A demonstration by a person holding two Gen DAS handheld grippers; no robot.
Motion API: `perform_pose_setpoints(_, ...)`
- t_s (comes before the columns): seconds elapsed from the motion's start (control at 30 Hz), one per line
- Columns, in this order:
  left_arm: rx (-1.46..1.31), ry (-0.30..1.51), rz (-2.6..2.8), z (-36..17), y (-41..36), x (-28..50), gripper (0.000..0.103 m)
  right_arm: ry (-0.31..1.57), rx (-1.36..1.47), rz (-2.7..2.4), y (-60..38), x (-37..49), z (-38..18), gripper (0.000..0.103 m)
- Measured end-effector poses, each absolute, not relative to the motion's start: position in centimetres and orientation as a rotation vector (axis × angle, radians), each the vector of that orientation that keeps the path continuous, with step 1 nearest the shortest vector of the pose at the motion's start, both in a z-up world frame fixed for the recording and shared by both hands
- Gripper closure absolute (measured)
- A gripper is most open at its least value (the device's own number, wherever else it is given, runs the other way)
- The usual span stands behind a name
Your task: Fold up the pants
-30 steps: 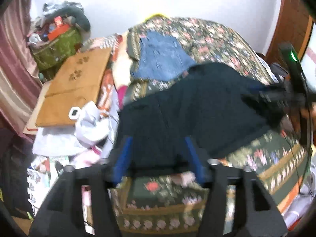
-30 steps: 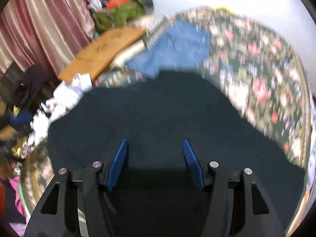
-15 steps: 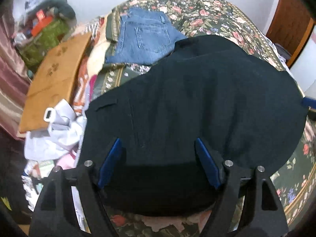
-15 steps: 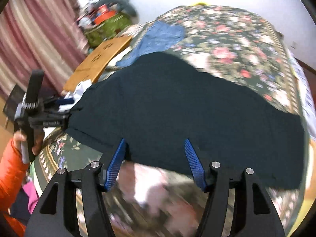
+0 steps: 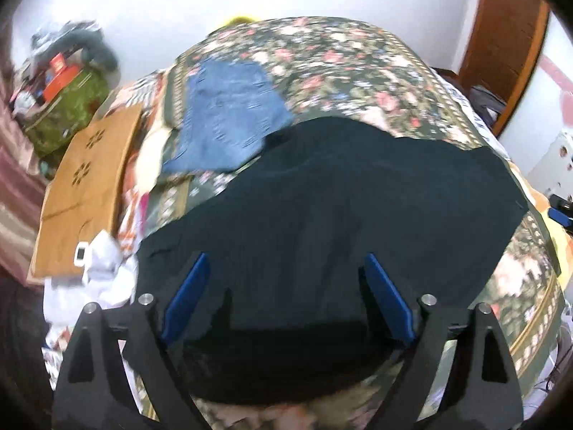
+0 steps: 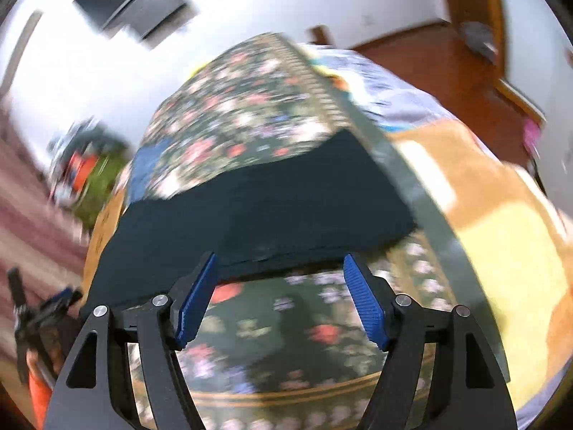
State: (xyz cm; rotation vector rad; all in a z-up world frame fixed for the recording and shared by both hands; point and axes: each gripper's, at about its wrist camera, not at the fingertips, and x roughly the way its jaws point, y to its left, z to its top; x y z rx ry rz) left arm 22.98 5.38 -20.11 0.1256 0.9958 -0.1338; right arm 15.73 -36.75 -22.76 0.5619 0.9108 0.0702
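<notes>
Dark pants (image 5: 340,208) lay flat on floral bedspread (image 5: 340,61). L gripper (image 5: 286,268) and R gripper (image 6: 279,268) fingers both spread wide, gripping nothing.

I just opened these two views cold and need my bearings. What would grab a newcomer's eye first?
The big dark pants spread flat across the floral bedspread fill the middle of both views. Beyond them, near the bed's far left side, lie blue jeans. The left gripper hangs open over the pants' near end, and the right gripper is open at their near edge.
</notes>
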Motion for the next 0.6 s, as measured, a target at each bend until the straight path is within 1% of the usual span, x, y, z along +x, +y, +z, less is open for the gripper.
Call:
perform_pose_setpoints(0.1, 0.163, 1.027, -0.169, -20.5, 2.8, 24.3, 0.013, 0.927, 0.654, 0.048, -38.5, 16.0, -24.4, 0.034)
perform_pose_setpoints(0.23, 0.173, 1.088, -0.218, -21.7, 0.1, 25.7, 0.013, 0.997, 0.806, 0.08, -39.9, 17.1, -27.4, 0.034)
perform_pose_setpoints(0.37, 0.168, 1.123, -0.262, -22.6, -2.1, 26.8, 0.013, 1.045, 0.86, 0.104, -39.7, 18.3, -29.3, 0.034)
perform_pose_setpoints(0.5, 0.207, 1.13, -0.279, -23.2, -4.2, 27.4, 0.005, 1.051, 0.903, 0.126, -40.1, 19.2, -30.2, 0.034)
perform_pose_setpoints(0.6, 0.241, 1.112, -0.279, -23.5, -5.4, 27.7, 0.002, 1.042, 0.892, 0.122, -40.3, 20.3, -30.3, 0.035)
